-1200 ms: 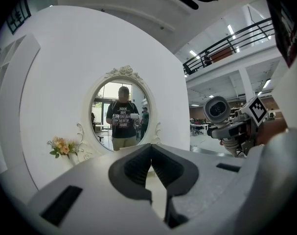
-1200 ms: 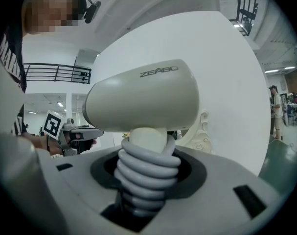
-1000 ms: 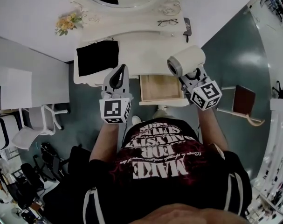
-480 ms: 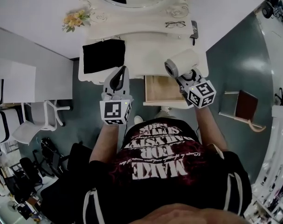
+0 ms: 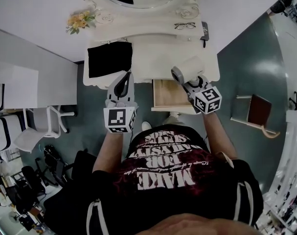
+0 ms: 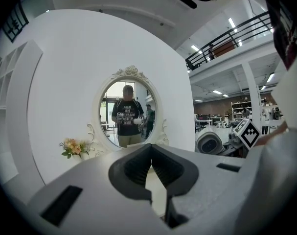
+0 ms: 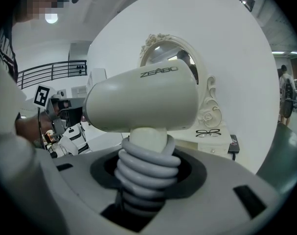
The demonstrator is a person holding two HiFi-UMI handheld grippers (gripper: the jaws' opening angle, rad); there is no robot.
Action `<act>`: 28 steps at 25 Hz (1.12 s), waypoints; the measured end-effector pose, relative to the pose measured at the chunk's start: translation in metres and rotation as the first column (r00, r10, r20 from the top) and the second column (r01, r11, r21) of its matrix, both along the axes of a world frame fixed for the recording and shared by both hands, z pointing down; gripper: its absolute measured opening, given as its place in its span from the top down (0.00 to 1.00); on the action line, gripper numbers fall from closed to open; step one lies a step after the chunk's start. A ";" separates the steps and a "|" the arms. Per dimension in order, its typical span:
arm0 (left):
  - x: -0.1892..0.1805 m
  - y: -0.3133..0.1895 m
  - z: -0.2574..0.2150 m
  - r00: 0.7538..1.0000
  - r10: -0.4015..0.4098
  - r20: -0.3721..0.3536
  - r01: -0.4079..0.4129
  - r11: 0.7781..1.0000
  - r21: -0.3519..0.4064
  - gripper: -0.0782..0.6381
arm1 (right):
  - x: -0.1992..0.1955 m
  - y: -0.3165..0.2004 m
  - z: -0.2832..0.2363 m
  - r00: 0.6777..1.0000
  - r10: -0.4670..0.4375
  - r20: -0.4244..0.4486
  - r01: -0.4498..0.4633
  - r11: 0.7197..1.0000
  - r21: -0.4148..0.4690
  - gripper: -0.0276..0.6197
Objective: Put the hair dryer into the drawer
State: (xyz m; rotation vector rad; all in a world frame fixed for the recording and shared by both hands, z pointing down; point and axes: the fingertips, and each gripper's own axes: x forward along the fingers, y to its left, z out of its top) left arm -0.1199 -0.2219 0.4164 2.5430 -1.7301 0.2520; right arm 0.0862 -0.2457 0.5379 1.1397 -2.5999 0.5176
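Right tool [image 5: 187, 82] [image 7: 146, 180]: your jaws stand part-wide, clamped on the handle of the hair dryer [image 7: 143, 99]. A grey cord [image 7: 146, 163] is coiled round that handle, and the pads press on the coils. The cream barrel sits crosswise just above the jaws. One round, dark end of it faces toward your left tool.

Hair dryer [image 5: 186, 68], position: held in the tool, not in the drawer. In the head view it overlaps the front edge of the white counter [image 5: 153, 53], just past the drawer's right corner.

Drawer [image 5: 168, 93]: pulled open, with its bare wooden floor showing. It lies just left of the right tool, between your two tools.

Left tool [image 5: 123, 84] [image 6: 151, 168]: jaws narrow, tips touching, nothing between them.

Ahead of the left tool:
- The oval mirror [image 6: 128, 114] is straight on.
- The flowers [image 6: 74, 147] are ahead and to the left.
- A black cloth [image 5: 109, 58] lies on the counter just beyond the tips.

Ahead of the right tool, to its right, a pair of glasses [image 7: 207, 132] rests on the counter below the mirror.
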 end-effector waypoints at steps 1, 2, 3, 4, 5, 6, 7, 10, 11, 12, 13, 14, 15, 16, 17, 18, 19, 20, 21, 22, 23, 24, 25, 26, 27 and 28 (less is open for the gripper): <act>0.000 0.001 0.000 1.000 0.000 0.003 0.000 1.000 -0.002 0.88 | -0.001 0.001 0.005 1.000 0.000 -0.003 0.000 1.000 -0.007 0.65; 0.000 0.002 0.000 1.000 0.000 0.004 0.000 1.000 -0.002 0.88 | -0.001 0.002 0.009 1.000 -0.001 -0.008 0.001 1.000 -0.013 0.65; 0.000 0.002 0.000 1.000 0.001 0.003 -0.001 1.000 -0.003 0.88 | 0.000 0.003 0.013 1.000 -0.002 -0.012 0.002 1.000 -0.020 0.65; 0.001 0.003 0.001 1.000 0.001 0.002 -0.001 1.000 -0.003 0.88 | 0.000 0.004 0.017 1.000 -0.003 -0.017 0.003 1.000 -0.026 0.65; 0.001 0.003 0.002 1.000 0.001 0.000 -0.001 1.000 -0.006 0.88 | 0.000 0.005 0.021 1.000 -0.005 -0.022 0.004 0.999 -0.033 0.65; 0.001 0.003 0.003 1.000 0.000 -0.001 0.000 1.000 -0.010 0.88 | 0.000 0.006 0.026 1.000 -0.007 -0.026 0.006 0.999 -0.039 0.65; 0.000 0.003 0.005 1.000 -0.002 -0.001 0.002 1.000 -0.014 0.88 | 0.000 0.007 0.030 0.999 -0.008 -0.031 0.007 0.999 -0.046 0.65; -0.001 0.004 0.009 1.000 -0.003 0.000 0.003 1.000 -0.023 0.88 | -0.001 0.010 0.044 0.999 -0.012 -0.045 0.009 0.997 -0.071 0.65; -0.001 0.005 0.010 1.000 -0.001 0.000 0.001 1.000 -0.024 0.88 | -0.001 0.011 0.049 0.999 -0.013 -0.049 0.009 0.997 -0.081 0.65; 0.000 0.005 0.010 1.000 0.001 0.001 -0.001 1.000 -0.025 0.88 | 0.000 0.012 0.053 0.999 -0.014 -0.052 0.010 0.996 -0.090 0.65; 0.001 0.005 0.011 1.000 0.003 0.003 -0.003 1.000 -0.027 0.88 | 0.000 0.013 0.057 0.998 -0.016 -0.057 0.011 0.995 -0.097 0.65; 0.001 0.006 0.011 1.000 0.004 0.005 -0.004 1.000 -0.029 0.88 | 0.000 0.014 0.061 0.998 -0.019 -0.063 0.012 0.995 -0.103 0.65; 0.001 0.006 0.011 1.000 0.004 0.006 -0.004 1.000 -0.030 0.88 | 0.000 0.014 0.065 0.997 -0.022 -0.068 0.014 0.994 -0.107 0.65; 0.000 0.006 0.011 1.000 0.002 0.006 -0.001 1.000 -0.031 0.88 | 0.000 0.015 0.069 0.997 -0.024 -0.073 0.016 0.994 -0.112 0.65; -0.001 0.006 0.011 1.000 -0.002 0.005 0.002 1.000 -0.030 0.88 | 0.000 0.015 0.072 0.997 -0.027 -0.077 0.017 0.993 -0.118 0.65; -0.002 0.007 0.011 1.000 -0.005 0.005 0.005 1.000 -0.029 0.88 | 0.000 0.015 0.075 0.997 -0.028 -0.078 0.018 0.992 -0.126 0.65; -0.002 0.007 0.011 1.000 -0.008 0.005 0.008 1.000 -0.029 0.88 | 0.001 0.016 0.078 0.997 -0.029 -0.078 0.018 0.991 -0.134 0.65; -0.002 0.007 0.011 1.000 -0.010 0.006 0.010 1.000 -0.029 0.88 | 0.001 0.017 0.081 0.997 -0.030 -0.077 0.019 0.990 -0.143 0.65; -0.002 0.008 0.012 1.000 -0.011 0.007 0.011 0.999 -0.030 0.88 | 0.001 0.017 0.084 0.997 -0.031 -0.077 0.020 0.988 -0.151 0.65; -0.002 0.008 0.012 1.000 -0.010 0.007 0.011 0.999 -0.032 0.88 | 0.001 0.018 0.087 0.996 -0.034 -0.077 0.021 0.987 -0.159 0.65; -0.002 0.008 0.013 1.000 -0.010 0.008 0.010 0.999 -0.034 0.88 | 0.001 0.019 0.089 0.996 -0.037 -0.078 0.024 0.986 -0.167 0.65; -0.001 0.009 0.014 1.000 -0.009 0.008 0.009 0.999 -0.036 0.88 | 0.000 0.019 0.092 0.996 -0.039 -0.076 0.025 0.984 -0.176 0.65; -0.001 0.009 0.014 1.000 -0.008 0.009 0.009 0.999 -0.038 0.88 | -0.001 0.020 0.095 0.997 -0.040 -0.072 0.026 0.982 -0.186 0.65; -0.001 0.010 0.014 1.000 -0.008 0.010 0.008 0.999 -0.038 0.88 | -0.001 0.020 0.098 0.997 -0.040 -0.071 0.025 0.981 -0.195 0.65; -0.002 0.010 0.014 1.000 -0.008 0.011 0.009 0.999 -0.038 0.88 | -0.001 0.021 0.102 0.997 -0.040 -0.071 0.025 0.979 -0.203 0.65; -0.003 0.011 0.013 1.000 -0.010 0.012 0.010 0.999 -0.037 0.88 | -0.002 0.021 0.105 0.996 -0.041 -0.074 0.025 0.977 -0.211 0.65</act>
